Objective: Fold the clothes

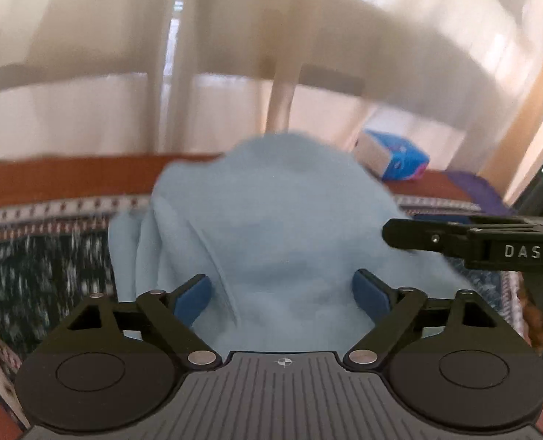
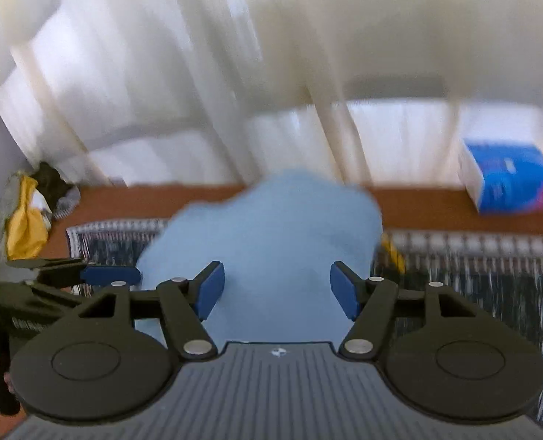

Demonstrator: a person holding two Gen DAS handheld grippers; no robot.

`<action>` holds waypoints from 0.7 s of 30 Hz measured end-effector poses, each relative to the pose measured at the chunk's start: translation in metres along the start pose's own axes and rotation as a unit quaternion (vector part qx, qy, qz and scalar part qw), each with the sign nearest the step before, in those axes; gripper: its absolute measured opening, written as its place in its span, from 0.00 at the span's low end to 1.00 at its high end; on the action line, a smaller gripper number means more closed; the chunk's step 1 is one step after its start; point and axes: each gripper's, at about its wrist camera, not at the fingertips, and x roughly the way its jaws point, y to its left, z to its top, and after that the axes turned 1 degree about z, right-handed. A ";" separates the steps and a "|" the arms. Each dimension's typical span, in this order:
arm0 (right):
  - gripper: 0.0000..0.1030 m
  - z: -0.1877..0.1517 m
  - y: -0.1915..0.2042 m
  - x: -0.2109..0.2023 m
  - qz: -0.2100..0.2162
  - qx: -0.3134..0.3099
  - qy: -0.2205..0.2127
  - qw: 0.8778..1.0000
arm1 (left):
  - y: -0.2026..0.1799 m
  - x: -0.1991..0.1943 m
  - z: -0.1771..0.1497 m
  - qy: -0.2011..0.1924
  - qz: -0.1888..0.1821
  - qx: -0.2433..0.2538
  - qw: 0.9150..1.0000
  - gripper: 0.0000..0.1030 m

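A light blue garment [image 1: 271,227] lies bunched in a heap on a dark patterned cloth [image 1: 40,267]; it also shows in the right wrist view [image 2: 271,245]. My left gripper [image 1: 282,293] is open, its blue pads either side of the heap's near part. My right gripper [image 2: 277,289] is open too, over the heap's near edge. In the left wrist view the right gripper [image 1: 400,236] comes in from the right beside the garment. In the right wrist view the left gripper [image 2: 110,275] comes in from the left. Both views are blurred.
A blue and white box [image 1: 392,157] stands on the brown surface at the back right, also in the right wrist view [image 2: 510,179]. A pile of yellow and dark clothes [image 2: 29,216] lies at the far left. Sheer white curtains [image 2: 198,91] hang behind.
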 end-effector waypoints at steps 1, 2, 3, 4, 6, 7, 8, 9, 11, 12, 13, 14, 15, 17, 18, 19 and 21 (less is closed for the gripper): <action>0.69 -0.009 0.003 0.001 -0.002 0.007 -0.004 1.000 | 0.002 0.002 -0.005 -0.007 0.002 -0.007 1.000 0.89; 0.75 -0.017 0.007 0.002 -0.005 0.006 -0.008 1.000 | 0.004 0.004 -0.009 -0.011 0.003 -0.009 1.000 0.89; 0.78 -0.021 0.012 0.005 -0.010 -0.010 -0.013 1.000 | 0.004 0.006 -0.012 -0.012 0.007 -0.004 1.000 0.89; 0.79 -0.022 0.013 0.006 -0.012 -0.013 -0.015 1.000 | 0.004 0.008 -0.013 -0.013 0.009 0.000 1.000 0.89; 0.79 -0.025 0.015 0.008 -0.016 -0.019 -0.020 0.999 | 0.002 0.011 -0.015 -0.015 0.011 0.007 1.000 0.89; 0.79 -0.026 0.016 0.009 -0.018 -0.022 -0.022 0.999 | 0.002 0.012 -0.015 -0.017 0.012 0.009 1.000 0.89; 0.79 -0.027 0.017 0.010 -0.020 -0.024 -0.024 0.999 | 0.002 0.014 -0.015 -0.018 0.014 0.009 1.000 0.89; 0.79 -0.029 0.017 0.011 -0.022 -0.027 -0.027 0.999 | 0.002 0.015 -0.015 -0.019 0.016 0.010 1.000 0.90; 0.80 -0.032 0.019 0.014 -0.026 -0.033 -0.031 0.999 | 0.003 0.016 -0.015 -0.021 0.018 0.008 1.000 0.90; 0.80 -0.033 0.020 0.015 -0.028 -0.036 -0.034 0.998 | 0.002 0.016 -0.015 -0.020 0.018 0.008 1.000 0.90; 0.80 -0.034 0.021 0.016 -0.030 -0.039 -0.036 0.998 | 0.002 0.014 -0.012 -0.016 0.020 0.006 1.000 0.90; 0.81 -0.034 0.021 0.015 -0.031 -0.041 -0.035 0.998 | 0.002 0.009 -0.008 -0.010 0.022 -0.001 1.000 0.90; 0.81 -0.028 0.021 0.012 -0.028 -0.041 -0.026 0.998 | 0.002 0.000 -0.004 -0.008 0.026 -0.012 1.000 0.92; 0.79 -0.018 0.021 -0.004 -0.025 -0.029 -0.019 0.999 | 0.003 -0.024 -0.003 -0.013 0.038 -0.034 0.999 0.95; 0.80 -0.017 0.023 -0.019 -0.024 -0.022 -0.029 0.999 | 0.003 -0.036 -0.008 -0.023 0.039 -0.034 0.998 0.99; 0.82 -0.021 0.026 -0.034 -0.024 -0.028 -0.039 0.999 | 0.001 -0.049 -0.016 -0.036 0.038 -0.028 0.998 1.00; 0.87 -0.033 0.034 -0.056 -0.032 -0.063 -0.036 0.997 | -0.001 -0.062 -0.032 -0.043 0.041 -0.014 0.998 1.00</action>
